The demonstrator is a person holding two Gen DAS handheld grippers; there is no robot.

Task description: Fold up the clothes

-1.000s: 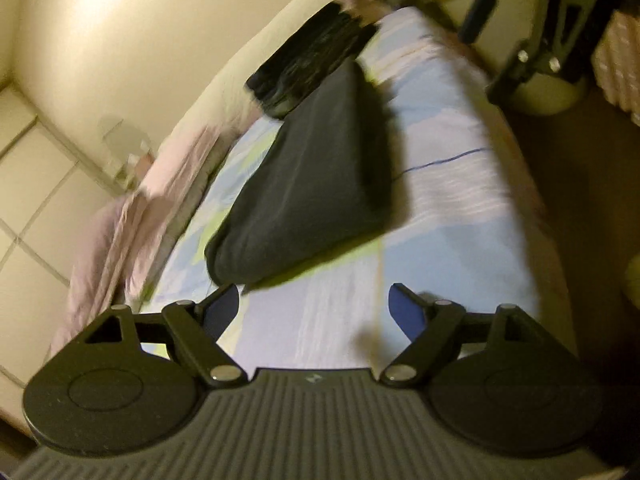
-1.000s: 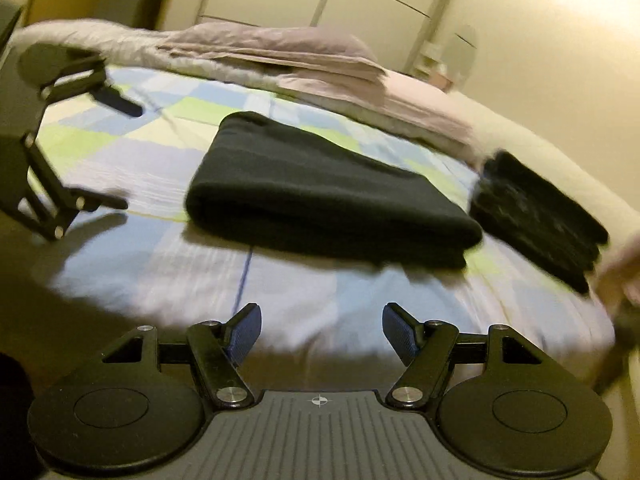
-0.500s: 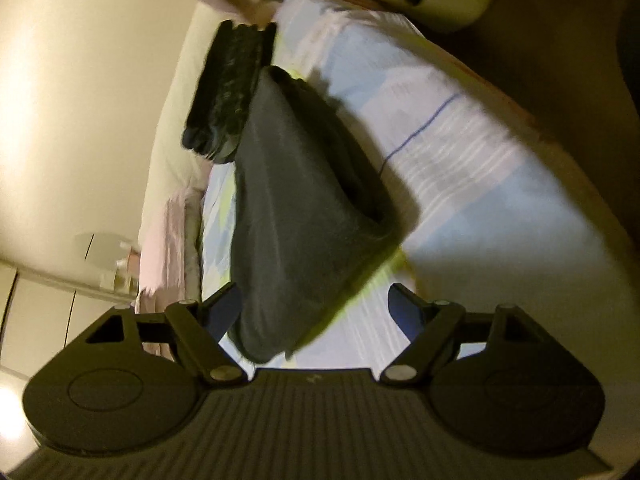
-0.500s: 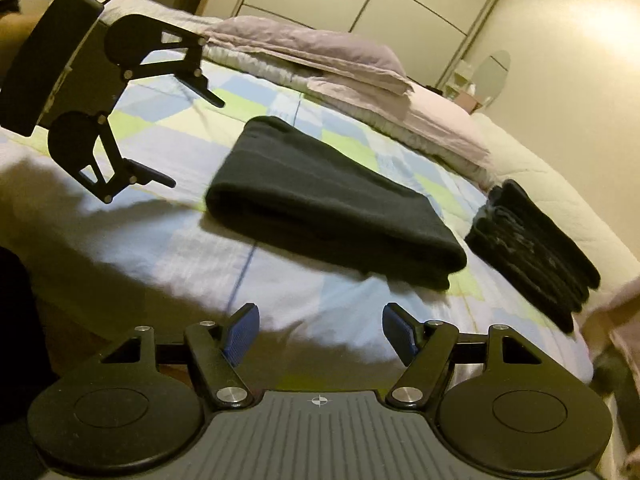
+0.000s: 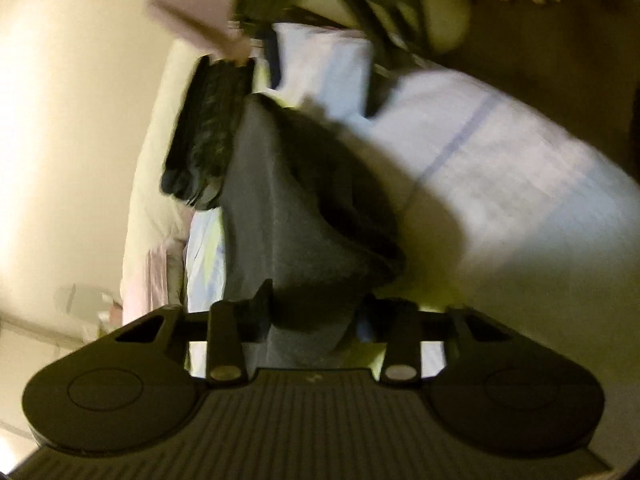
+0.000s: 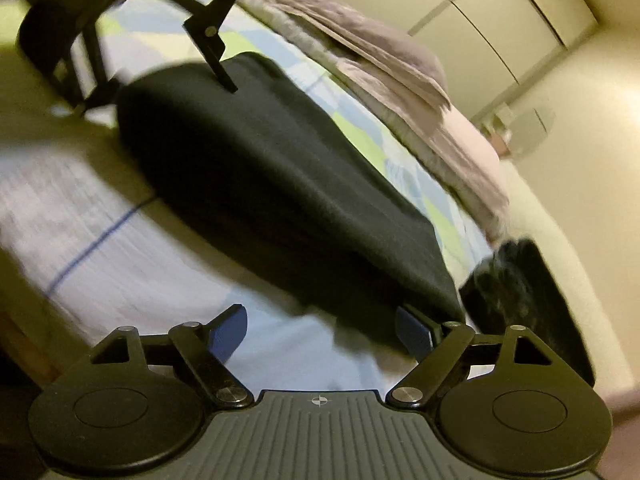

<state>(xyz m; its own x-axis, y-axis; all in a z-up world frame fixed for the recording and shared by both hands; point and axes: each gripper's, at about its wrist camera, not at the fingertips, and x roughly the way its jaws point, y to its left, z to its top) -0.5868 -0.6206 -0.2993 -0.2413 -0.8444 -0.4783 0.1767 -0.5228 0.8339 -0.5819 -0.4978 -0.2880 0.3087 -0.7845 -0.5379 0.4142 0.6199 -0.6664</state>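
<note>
A dark folded garment (image 5: 280, 200) lies on the checked bedsheet (image 5: 500, 184). My left gripper (image 5: 314, 312) is closing its jaws on the garment's near end, and the cloth fills the gap between the fingers. In the right wrist view one left finger (image 6: 224, 76) rests on top of the garment (image 6: 280, 168) and the other sits at its edge. My right gripper (image 6: 324, 336) is opening wide just short of the garment's other end. Its right finger (image 6: 416, 336) is beside the corner, and nothing is pressed between the pads.
A second pile of black folded clothes (image 6: 516, 280) sits beside the garment near the bed's pale padded edge. Mauve pillows and bedding (image 6: 380, 52) lie along the far side. Wardrobe doors (image 6: 480, 8) and a wall stand beyond. Bare sheet (image 6: 100, 200) stretches in front.
Both grippers rolled and moved in on the garment's two ends. The left jaws narrowed onto its near end. The right jaws spread wider.
</note>
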